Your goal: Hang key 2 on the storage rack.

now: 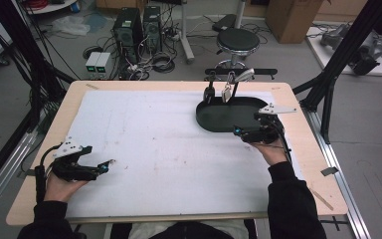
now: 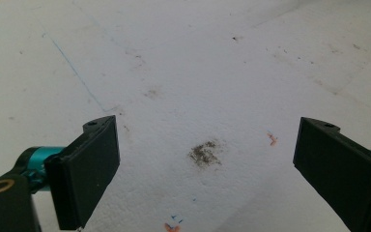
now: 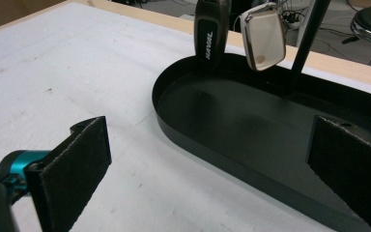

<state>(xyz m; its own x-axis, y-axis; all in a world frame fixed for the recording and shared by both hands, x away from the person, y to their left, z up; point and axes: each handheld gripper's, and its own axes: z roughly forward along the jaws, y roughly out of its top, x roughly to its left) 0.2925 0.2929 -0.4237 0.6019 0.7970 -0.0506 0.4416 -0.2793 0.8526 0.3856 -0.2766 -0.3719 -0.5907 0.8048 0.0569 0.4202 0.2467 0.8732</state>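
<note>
A person seated at a wooden table (image 1: 298, 149) covered by a white foam sheet (image 1: 164, 149) holds a two-jaw gripper in each hand. Nearest the camera, the left gripper (image 1: 110, 163) rests low at the sheet's near left corner, well apart from everything else; in the left gripper view its black jaws stand wide apart over bare, speckled foam marked by a grey smudge (image 2: 204, 153) and a thin blue line (image 2: 77, 75), with nothing between them.

Farther along on the right, the right gripper (image 1: 237, 131) hovers at the near rim of a black oval tray (image 1: 214, 121), which sits toward the table's far right. The right gripper view shows its jaws spread wide and empty, one over the white sheet, the other over the tray's dark floor (image 3: 232, 111), which lies bare.

At the tray's far edge, a black key fob (image 3: 211, 30) and a shiny metal-framed tag (image 3: 263, 36) hang beside a dark upright post (image 3: 306, 41); how they are attached cannot be told.

Beyond the table stand a round black stool (image 1: 237, 42), computer towers (image 1: 138, 27) and tangled cables (image 1: 154, 62) on the grey floor.
</note>
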